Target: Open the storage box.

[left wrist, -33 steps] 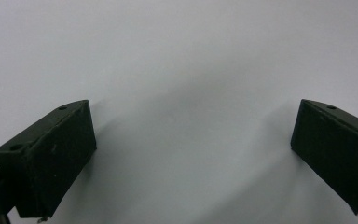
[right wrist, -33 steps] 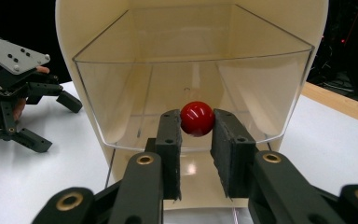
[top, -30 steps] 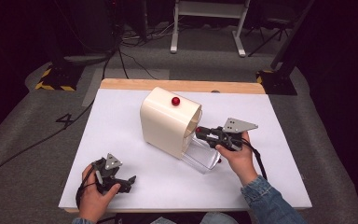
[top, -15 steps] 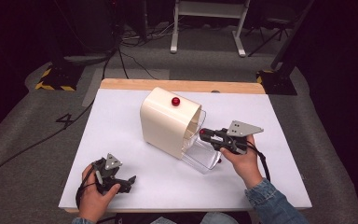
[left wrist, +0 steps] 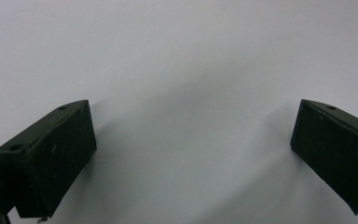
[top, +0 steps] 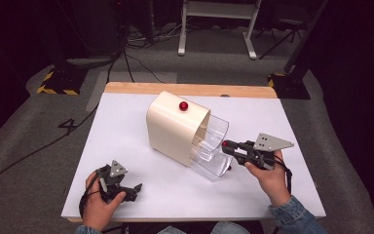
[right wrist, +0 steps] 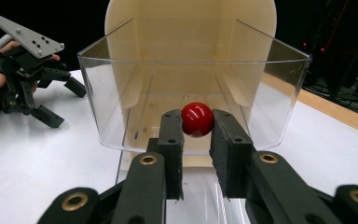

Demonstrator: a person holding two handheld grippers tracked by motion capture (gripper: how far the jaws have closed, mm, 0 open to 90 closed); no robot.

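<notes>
A person sits at a white table [top: 126, 126] and holds a two-jaw gripper in each hand. Near the middle of the table stands a cream box [top: 175, 127] with a rounded top and a small red knob [top: 183, 106] on that top. A clear plastic drawer [top: 213, 152] sticks out of the box's open side, toward the person's right. The right gripper [top: 225, 145] lies roughly level and points at the drawer's front, and its jaws are closed on a red ball [right wrist: 197, 119] that serves as the drawer's handle. In the right gripper view the ball sits squeezed between the two black pads [right wrist: 171, 135], right in front of the drawer's clear front wall, with the cream inside of the box visible behind it. The left gripper [top: 135, 187] rests low on the table near the person's edge, well apart from the box, with a grey three-cornered plate [top: 117, 170] on top. In the left gripper view its jaws stand wide apart over bare white tabletop, with nothing between them. Beyond the table lie a grey carpet [top: 39, 141], some cables [top: 131, 53] and the legs of a white stand [top: 214, 29].
</notes>
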